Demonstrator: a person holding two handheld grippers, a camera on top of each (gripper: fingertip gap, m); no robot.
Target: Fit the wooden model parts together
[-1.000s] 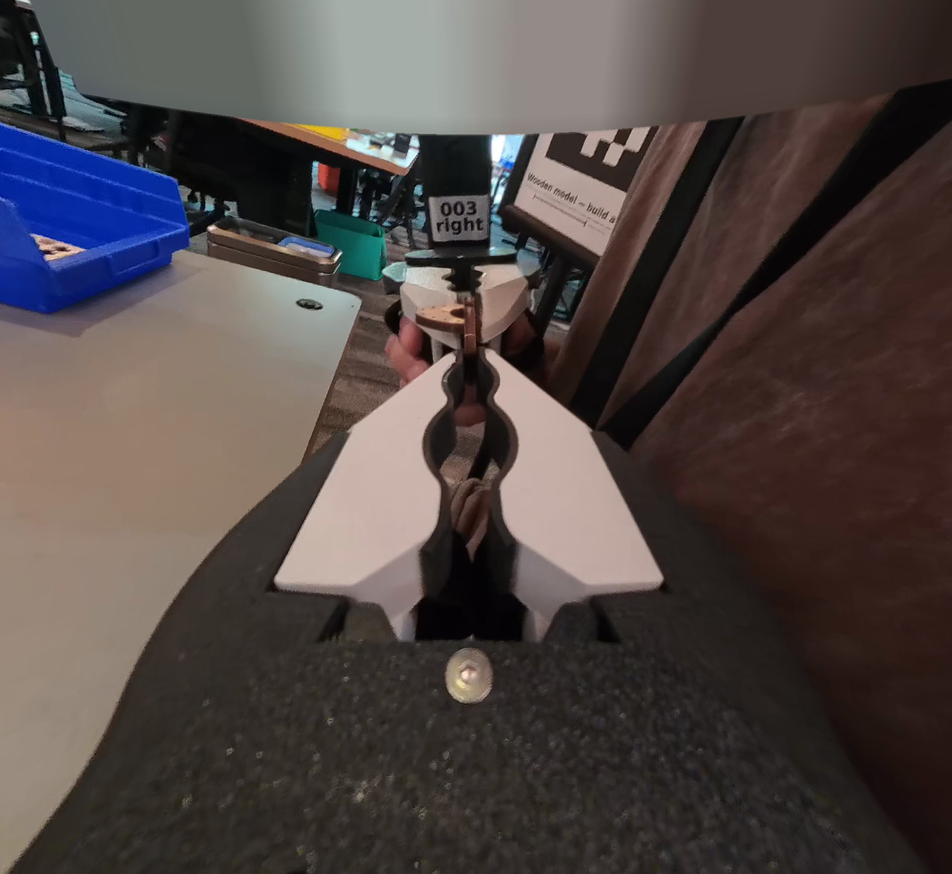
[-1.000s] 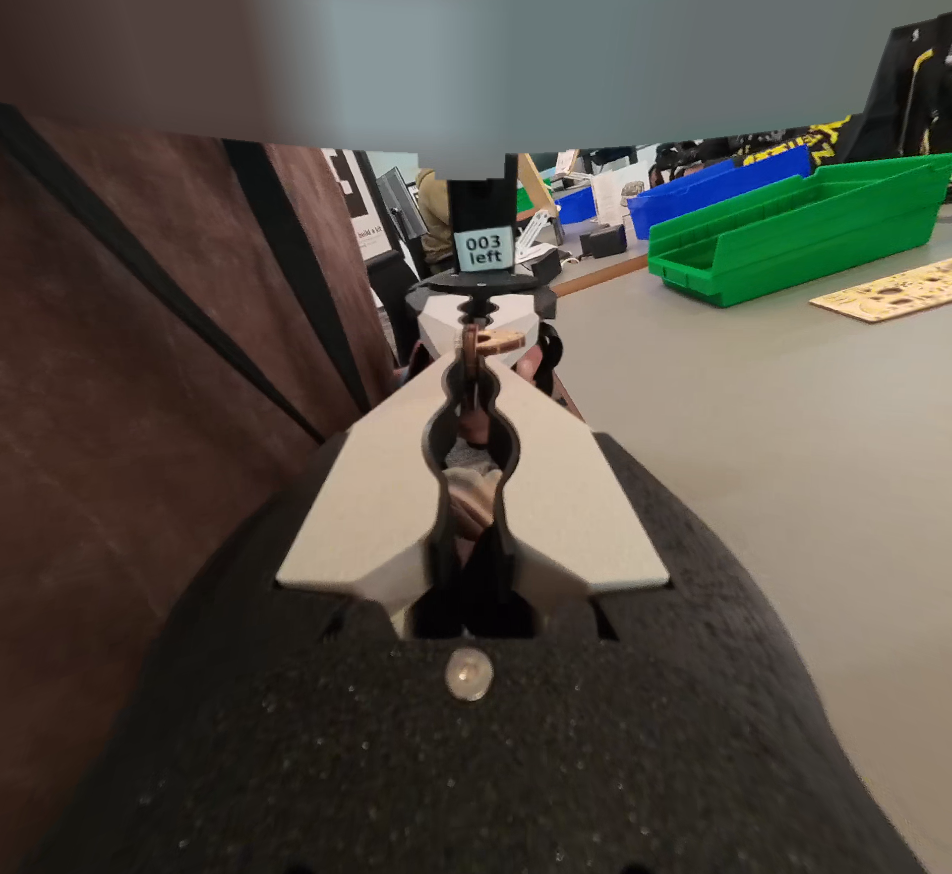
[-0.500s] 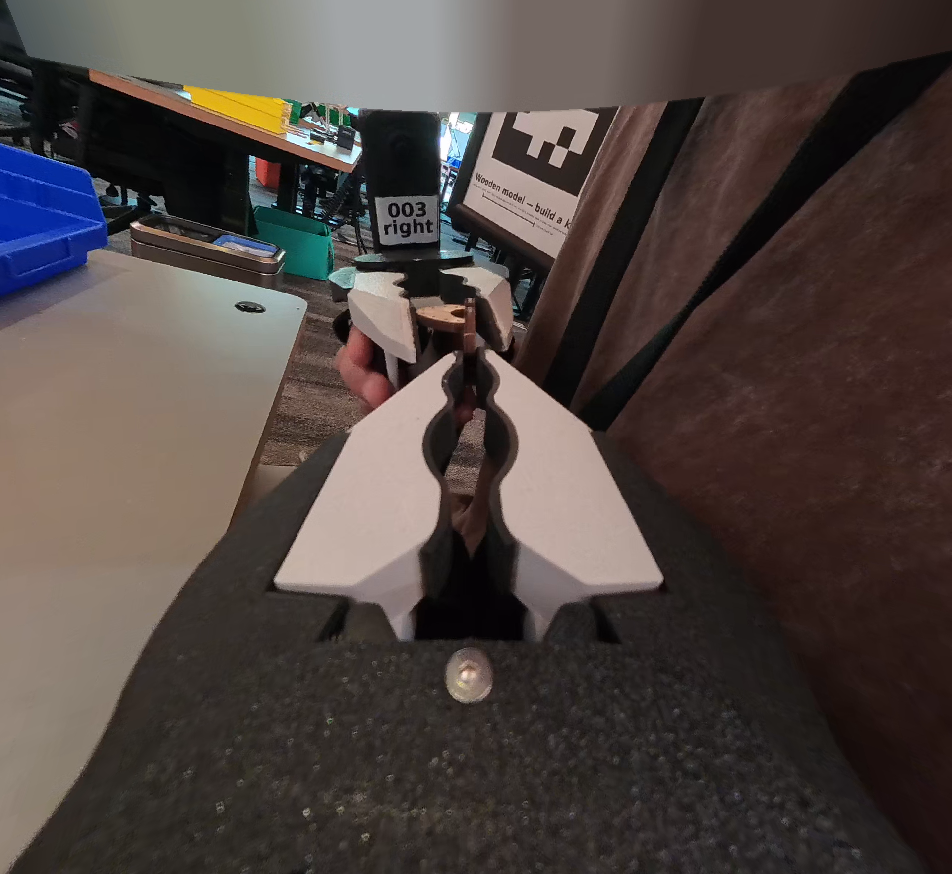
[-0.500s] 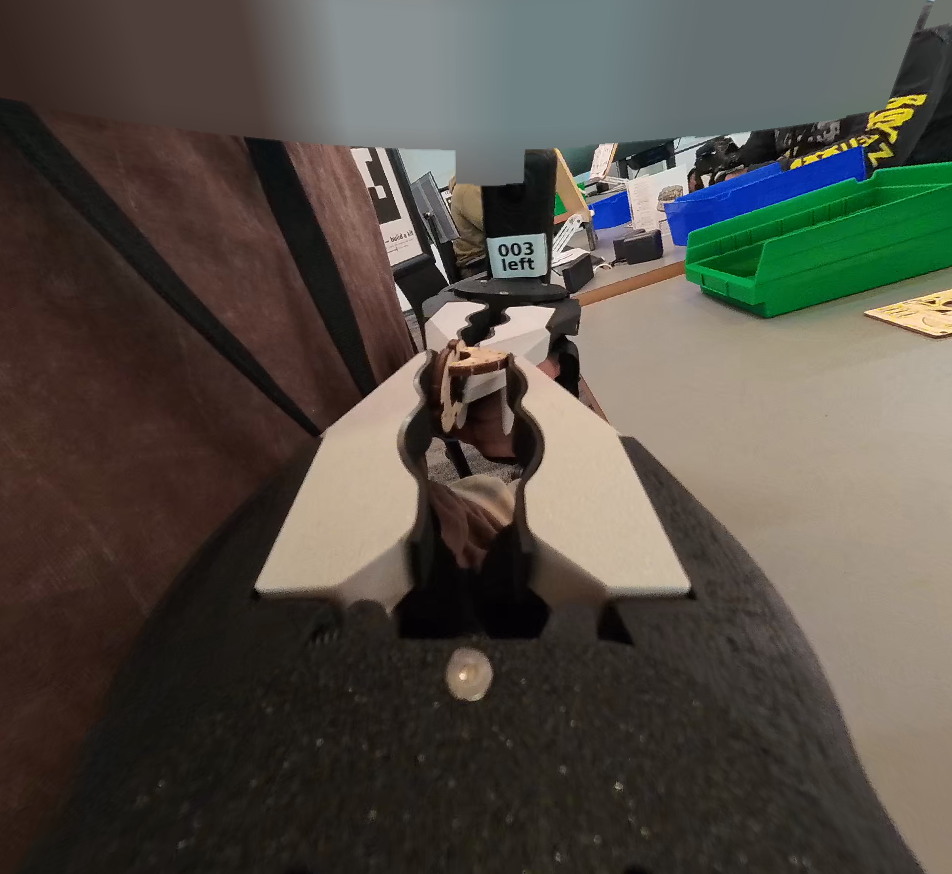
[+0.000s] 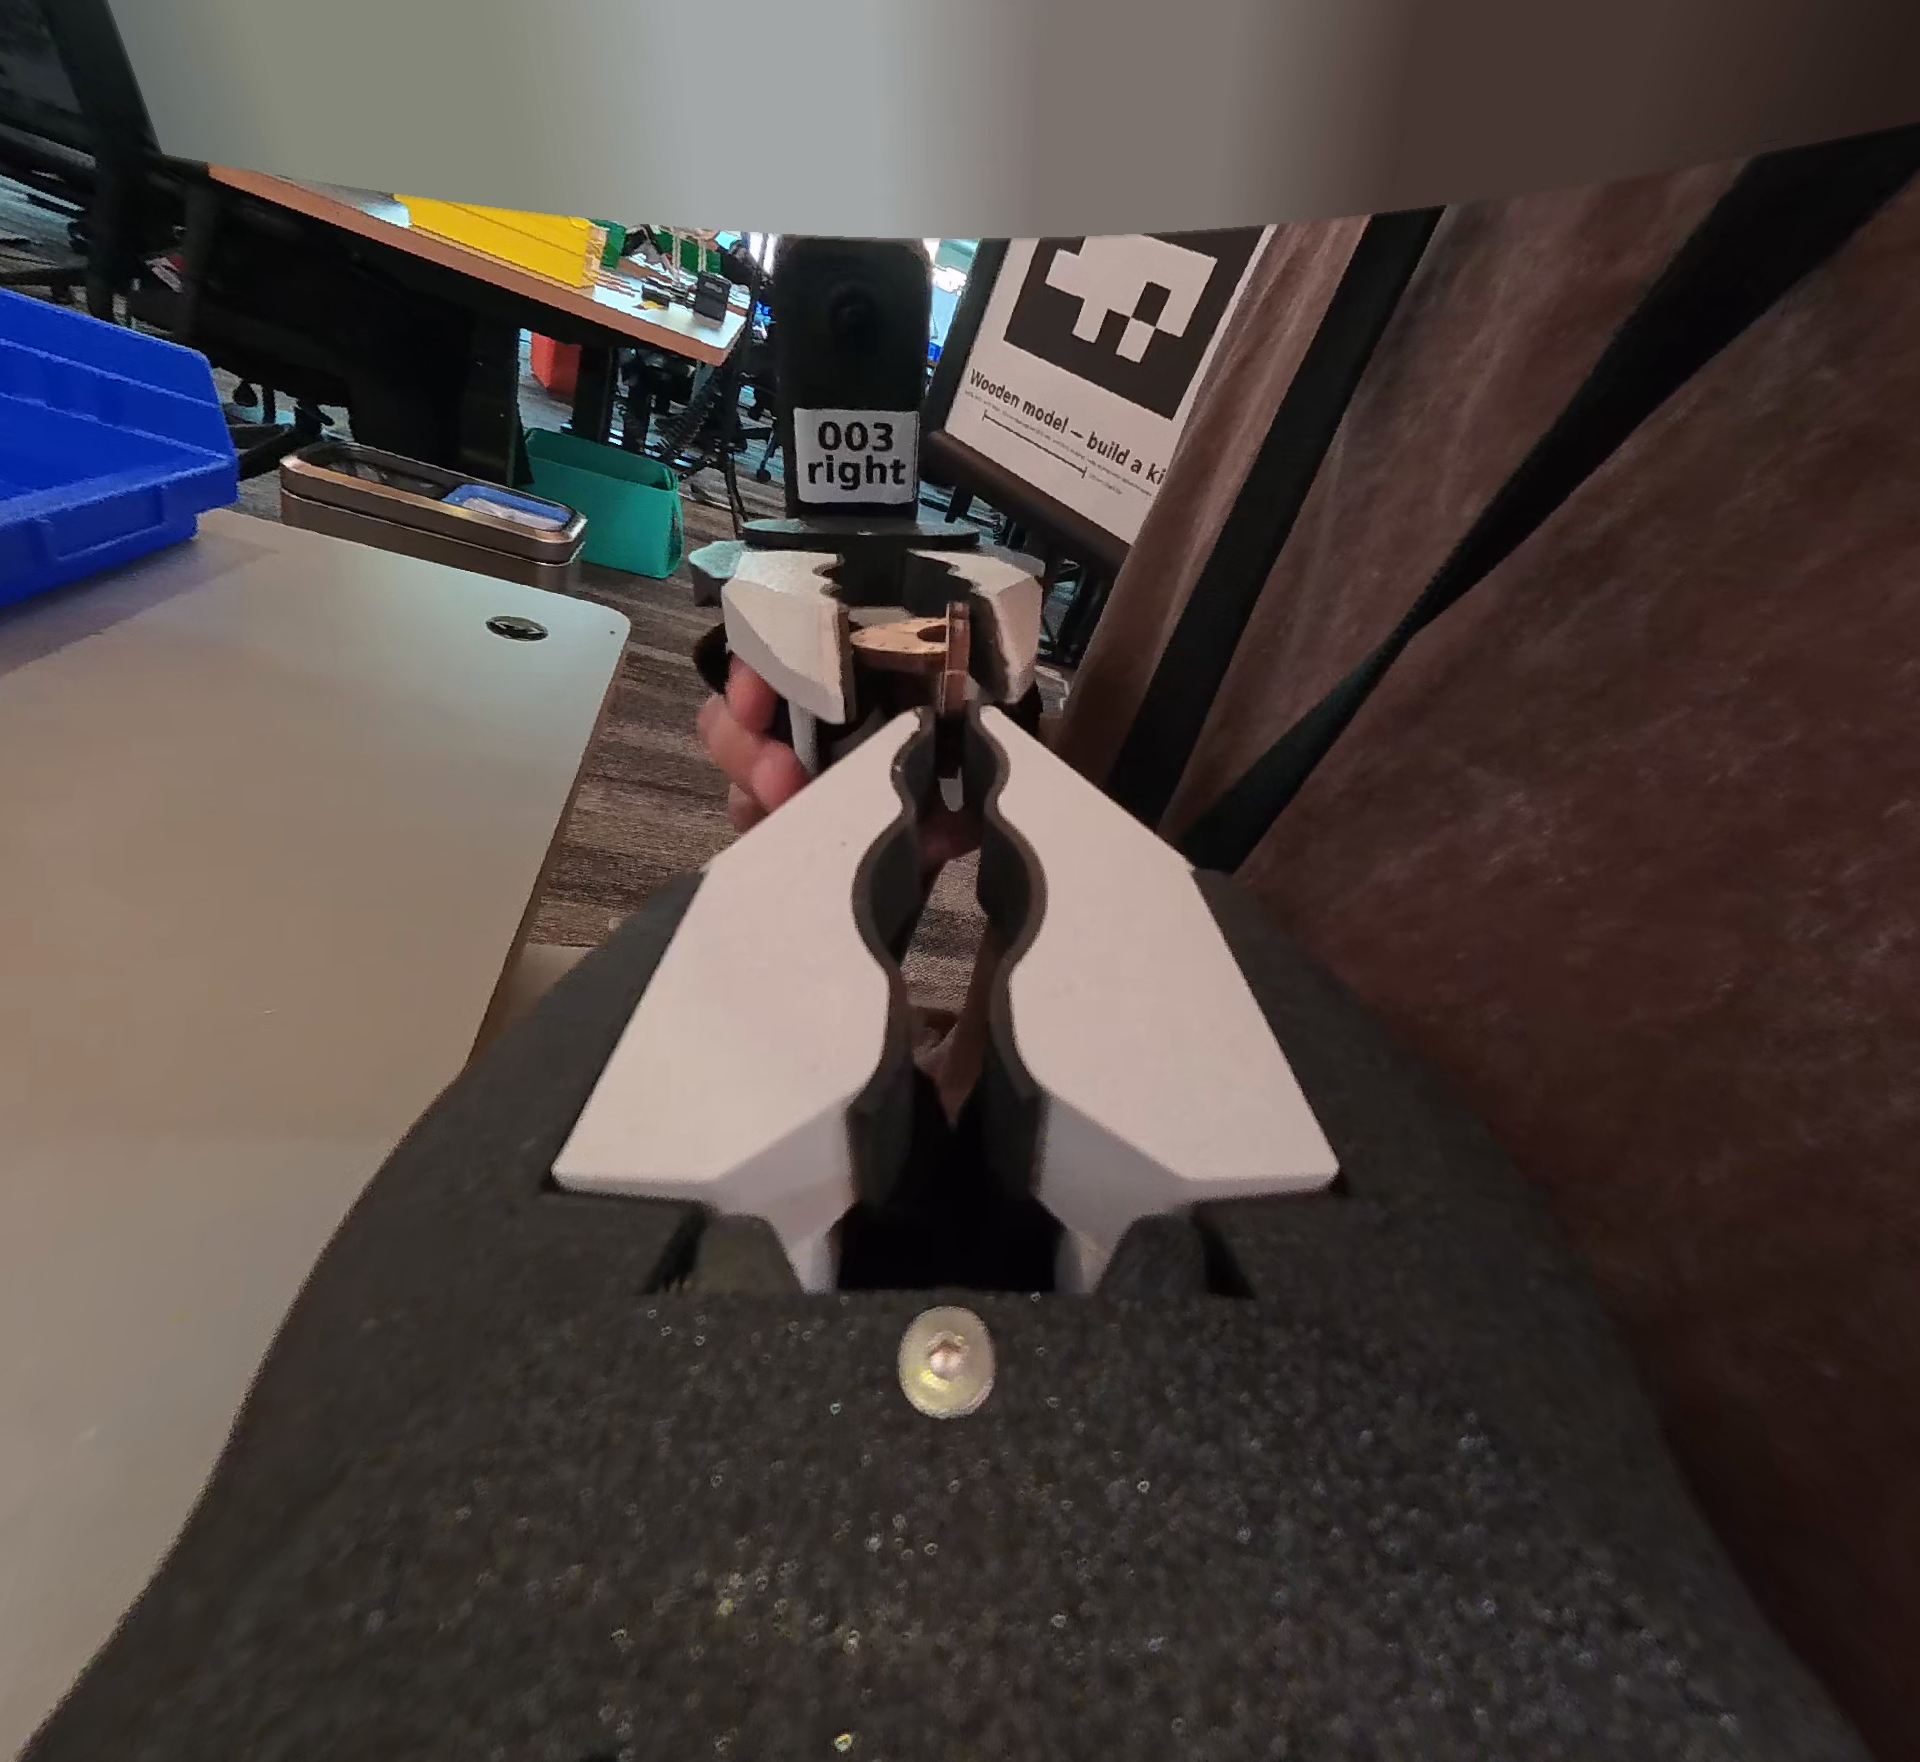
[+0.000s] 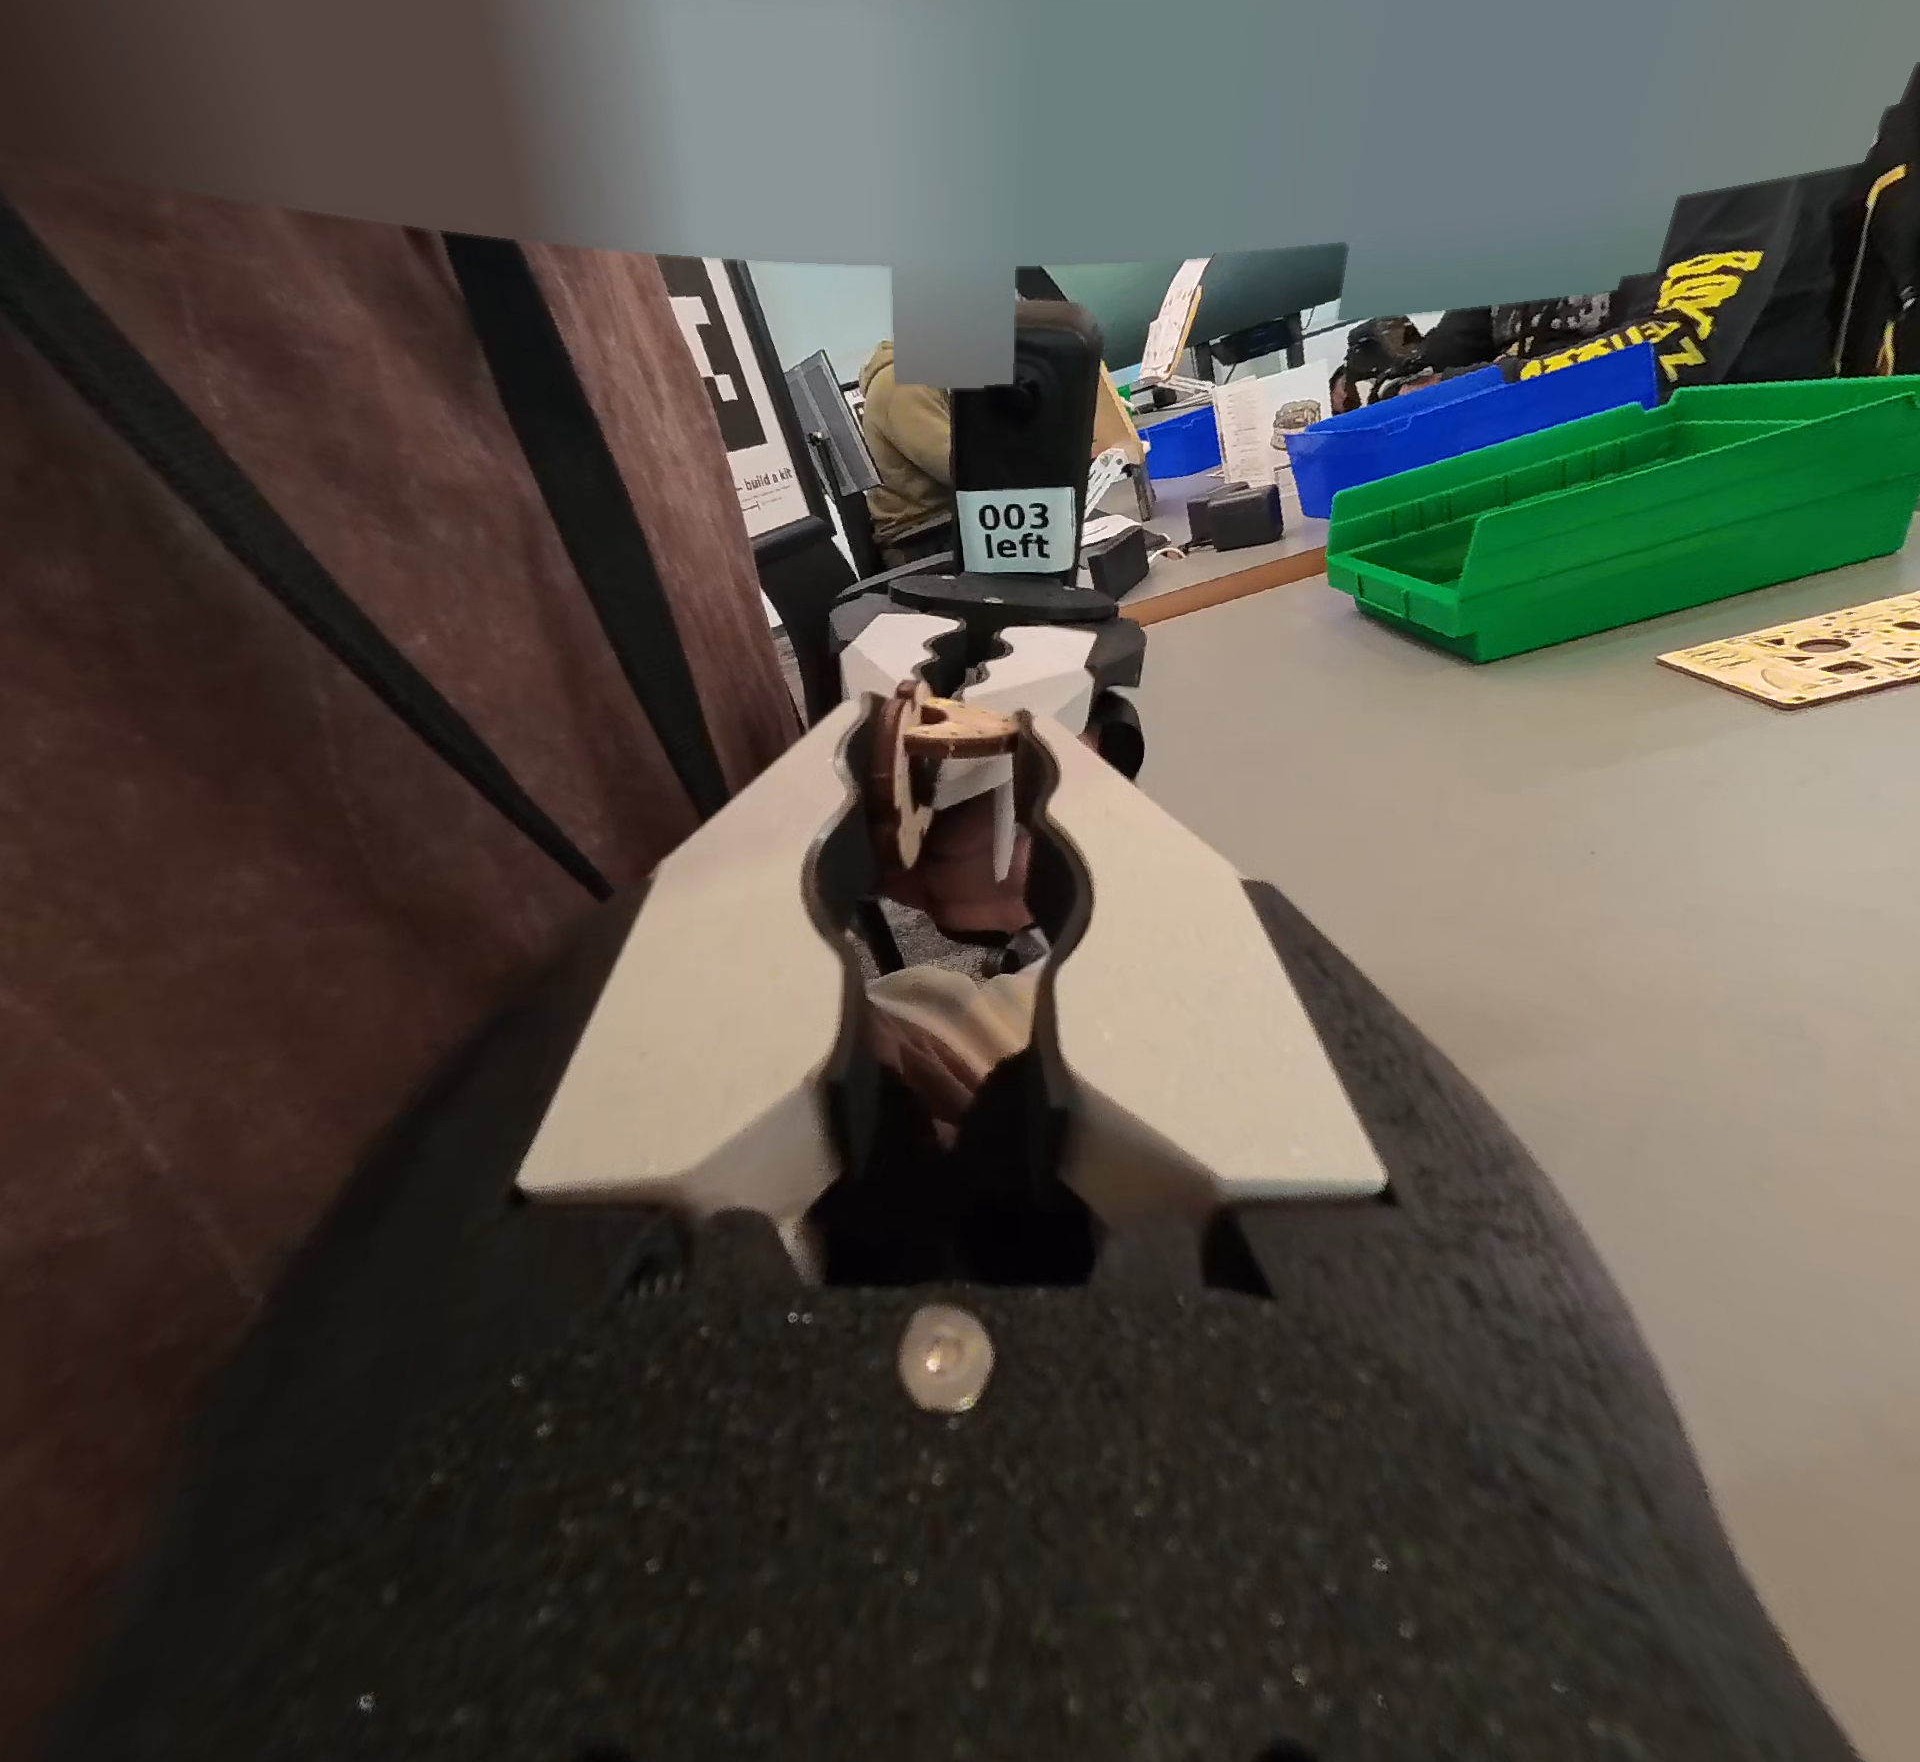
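Note:
My left gripper (image 5: 948, 725) is shut on a thin wooden part (image 5: 954, 663) held edge-on at its tips. A flat, light wooden part (image 5: 899, 647) sticks out sideways from it. My right gripper (image 5: 894, 663) faces the left one, with its jaws open around these parts. In the right wrist view my right gripper (image 6: 940, 746) is open. The joined wooden parts (image 6: 956, 736) sit between its tips, and whether they touch its fingers I cannot tell. The left gripper (image 6: 971, 663) is just behind them. A hand (image 5: 753, 756) holds the right gripper from below.
The grippers are off the edge of the grey table (image 5: 260, 829), close to a person's brown clothing (image 5: 1558, 777). A blue bin (image 5: 94, 465) stands on one side of the table. A green bin (image 6: 1621, 549) and a wooden parts sheet (image 6: 1808, 663) are on the other. The grippers are tip to tip, or close to it.
My right gripper has opened from shut on the wooden parts. My left gripper stays shut on them. Both views have shifted a little sideways.

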